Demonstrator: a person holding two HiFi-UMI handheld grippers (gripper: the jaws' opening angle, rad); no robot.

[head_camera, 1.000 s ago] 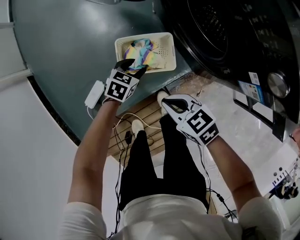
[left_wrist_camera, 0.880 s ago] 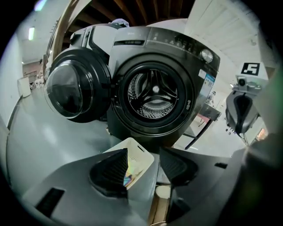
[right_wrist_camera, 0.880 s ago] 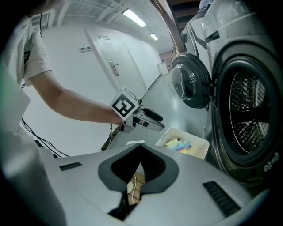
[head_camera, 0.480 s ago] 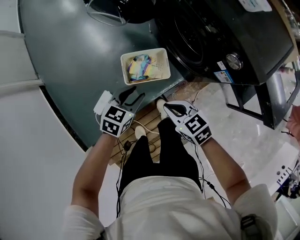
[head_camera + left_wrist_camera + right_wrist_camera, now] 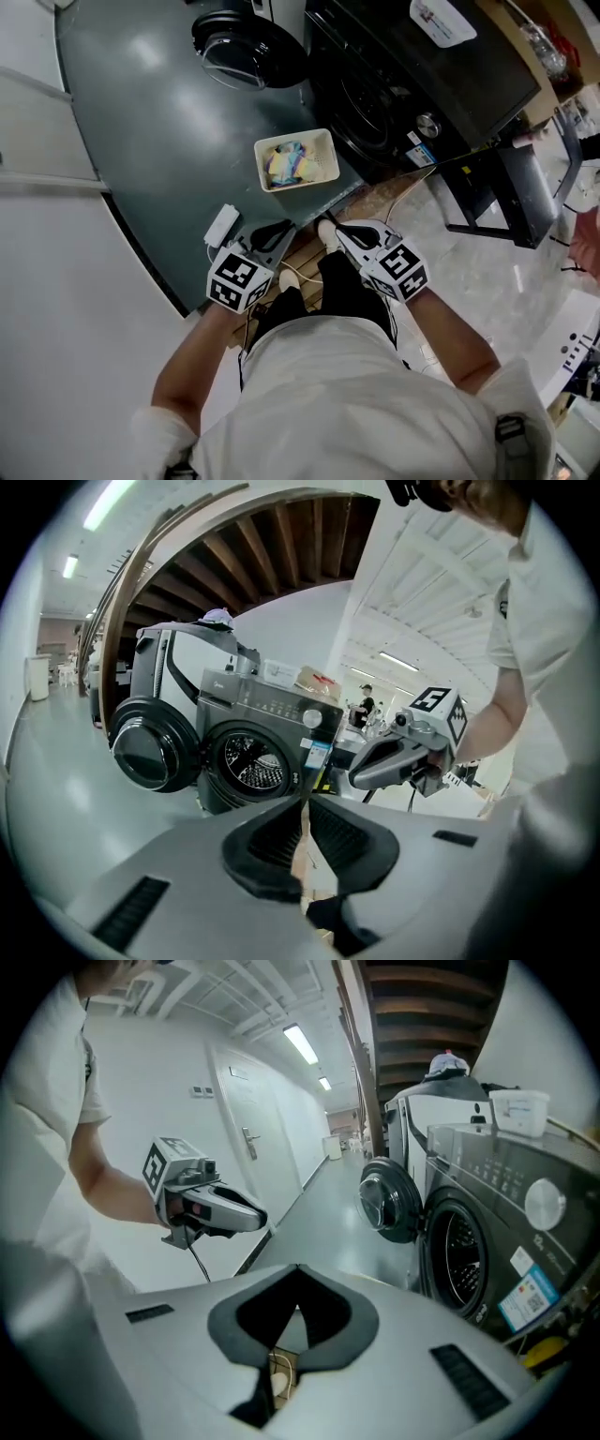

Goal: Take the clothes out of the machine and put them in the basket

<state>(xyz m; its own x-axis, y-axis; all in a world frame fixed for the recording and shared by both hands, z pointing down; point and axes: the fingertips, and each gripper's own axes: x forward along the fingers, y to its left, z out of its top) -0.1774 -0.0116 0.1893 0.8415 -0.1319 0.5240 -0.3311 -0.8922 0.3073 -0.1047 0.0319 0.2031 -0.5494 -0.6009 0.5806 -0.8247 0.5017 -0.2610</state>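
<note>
Clothes: a pale, many-coloured bundle (image 5: 289, 161) lies inside the basket, below its rim.
Basket: the white basket (image 5: 324, 148) stands on the grey floor (image 5: 159, 141); its right corner is near the machine's lower front, and its other sides face bare floor.
Machine: the dark washing machine (image 5: 394, 84) stands to the upper right, with its drum mouth (image 5: 251, 761) uncovered.
Door: the round door (image 5: 246, 52) is swung out to the left, well apart from the basket.
Left gripper: the left gripper (image 5: 270, 236) hangs near the person's legs with its jaws closing, tips all but meeting and nothing between them.
Right gripper: the right gripper (image 5: 342, 230) is beside it, jaws pressed together and empty.
Edges: the grey floor's curved dark border (image 5: 141, 253) runs down to the left gripper; a white box (image 5: 222, 225) lies just inside it, and wooden slats (image 5: 305, 255) lie under the feet.
Open room: there is a wide stretch of grey floor left of the basket and a clear lane from both grippers up to it.
Change: a second ago the left gripper was at the basket's near rim with its jaws spread; it is now drawn back, well apart from the basket. The right gripper is as tightly closed as before. The head view now takes in the door and the machine's top.
</note>
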